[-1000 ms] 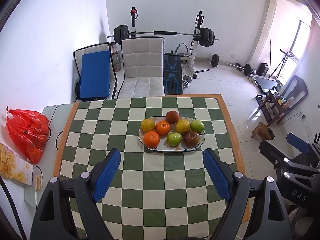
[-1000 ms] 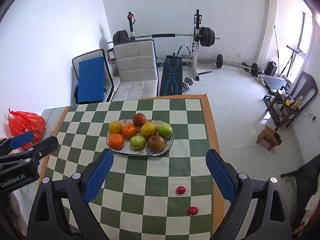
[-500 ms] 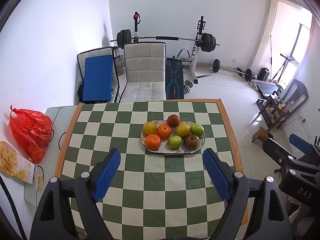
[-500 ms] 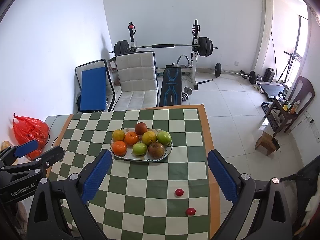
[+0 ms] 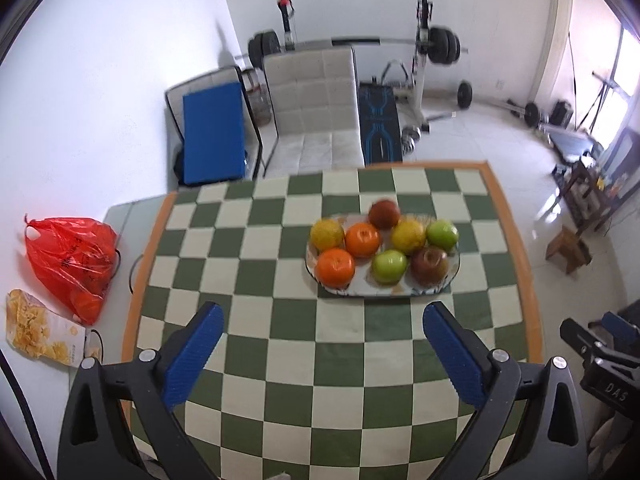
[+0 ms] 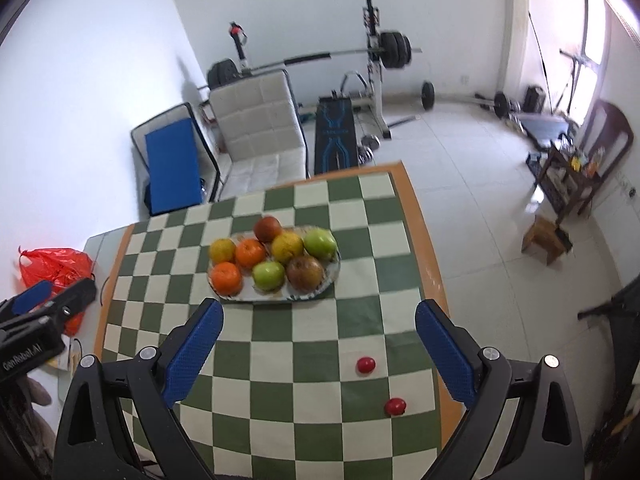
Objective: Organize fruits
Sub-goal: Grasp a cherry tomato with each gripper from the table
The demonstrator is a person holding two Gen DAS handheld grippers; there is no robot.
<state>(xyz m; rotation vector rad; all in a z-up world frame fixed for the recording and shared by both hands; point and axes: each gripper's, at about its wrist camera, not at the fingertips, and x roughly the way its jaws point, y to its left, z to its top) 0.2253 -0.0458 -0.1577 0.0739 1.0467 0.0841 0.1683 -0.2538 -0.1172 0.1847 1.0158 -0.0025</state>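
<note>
An oval plate sits toward the far middle of the green-and-cream checkered tablecloth, carrying seven round fruits: oranges, green apples, a yellow citrus and dull red apples. Two small glossy red fruits lie apart on the cloth, nearer its right edge. The left gripper and right gripper both gape wide, ridged blue pads holding nothing.

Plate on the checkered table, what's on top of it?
The plate holds seven fruits: two green apples, two dark red apples, two oranges and more yellowish citrus. Most of the plate's surface is hidden beneath them.
</note>
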